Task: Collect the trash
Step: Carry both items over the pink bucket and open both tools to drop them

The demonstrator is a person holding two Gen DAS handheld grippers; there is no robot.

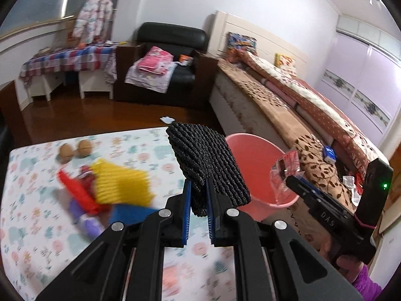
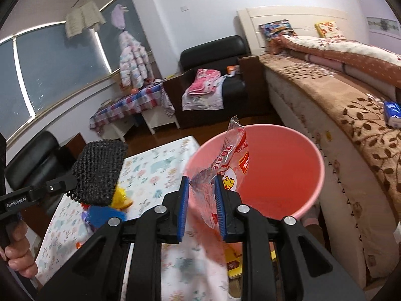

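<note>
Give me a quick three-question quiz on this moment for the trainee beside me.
1. What does the left gripper hold?
2. True or false: the clear red-printed wrapper already lies loose inside the pink bucket.
3. Which stays on the patterned mat: A) two brown shells, B) a blue packet, C) a pillow?

Key:
1. A black foam net.
2. False; the right gripper is clamped on it in front of the bucket.
3. A.

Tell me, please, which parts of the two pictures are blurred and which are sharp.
Left wrist view: the toy pile on the mat is smeared by motion blur, while the black mesh piece in the left gripper is sharp. Right wrist view: the mat below the right gripper is blurred; the plastic wrapper and pink bucket stay clear.
</note>
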